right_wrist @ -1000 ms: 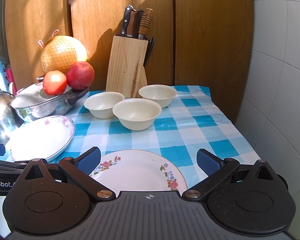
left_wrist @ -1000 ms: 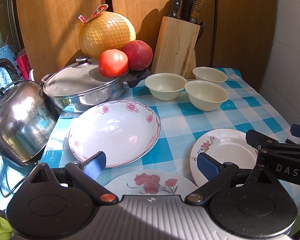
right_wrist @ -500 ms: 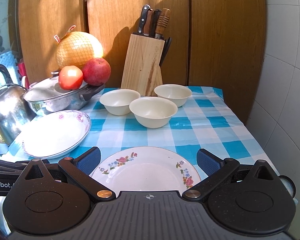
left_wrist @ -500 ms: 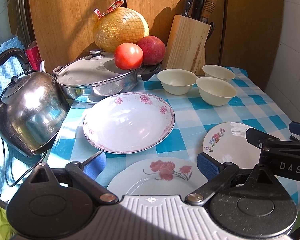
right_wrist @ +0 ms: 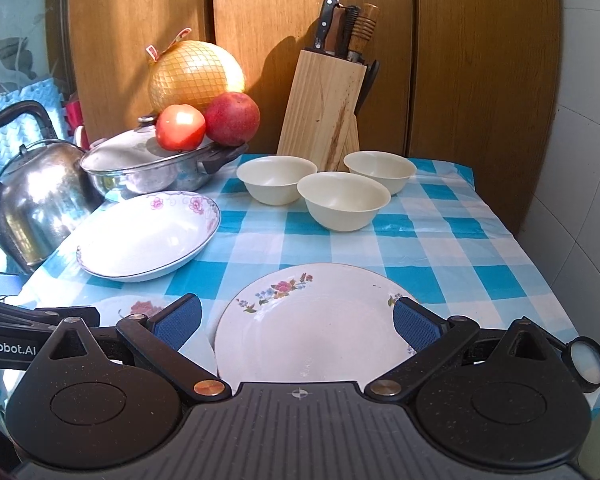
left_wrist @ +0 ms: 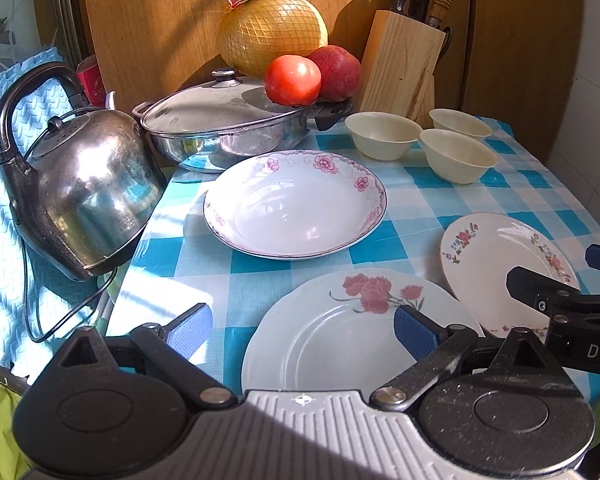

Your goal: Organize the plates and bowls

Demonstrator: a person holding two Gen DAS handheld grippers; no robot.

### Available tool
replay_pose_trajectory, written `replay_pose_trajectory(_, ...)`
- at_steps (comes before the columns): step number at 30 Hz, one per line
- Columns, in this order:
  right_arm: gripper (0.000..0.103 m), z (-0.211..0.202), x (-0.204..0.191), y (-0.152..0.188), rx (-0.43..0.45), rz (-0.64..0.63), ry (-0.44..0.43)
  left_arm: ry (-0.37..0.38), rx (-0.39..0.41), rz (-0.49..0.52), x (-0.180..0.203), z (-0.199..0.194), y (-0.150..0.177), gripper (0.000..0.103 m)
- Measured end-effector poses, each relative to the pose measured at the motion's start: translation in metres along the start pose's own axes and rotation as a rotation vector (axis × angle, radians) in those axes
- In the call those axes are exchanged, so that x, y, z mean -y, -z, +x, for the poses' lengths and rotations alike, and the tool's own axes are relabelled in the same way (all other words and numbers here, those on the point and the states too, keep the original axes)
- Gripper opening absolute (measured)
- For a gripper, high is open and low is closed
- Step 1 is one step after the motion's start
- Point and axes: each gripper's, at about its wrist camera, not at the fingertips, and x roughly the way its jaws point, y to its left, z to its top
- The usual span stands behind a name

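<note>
Three cream bowls (right_wrist: pixel 343 200), three floral plates (left_wrist: pixel 296 204), one pot (left_wrist: pixel 228 128), one kettle (left_wrist: pixel 84 196), perhaps four knives (right_wrist: pixel 342 28)

Blue checked table (right_wrist: pixel 440 240), three cream bowls (right_wrist: pixel 343 200), three floral plates (left_wrist: pixel 296 204), lidded pan (left_wrist: pixel 224 128), knife block (right_wrist: pixel 320 112)

Sunlit wooden cabinet doors (right_wrist: pixel 480 60), tiled wall (right_wrist: pixel 580 160)

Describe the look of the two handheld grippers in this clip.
Both share one build: black speckled linkage arms with brass-coloured pivot pins, blue ribbed finger pads and a grey ribbed body. The left gripper shows "nRobot.AI" lettering in the right view; the right gripper carries a small round mirror.
</note>
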Motion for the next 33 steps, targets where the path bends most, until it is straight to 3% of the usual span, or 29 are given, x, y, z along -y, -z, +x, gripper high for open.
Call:
replay_pose_trajectory(18,0.1,-0.008,-0.023,0.03,-0.108,-0.028,-0.134,0.007,-0.093,-0.002,-0.016,0.016,0.018,0.093)
replay_pose_trajectory(33,0.071,0.006,-0.022,0.047,-0.251,0.067,-0.252,0.041,-0.164,-0.004,-0.016,0.032,0.024,0.092)
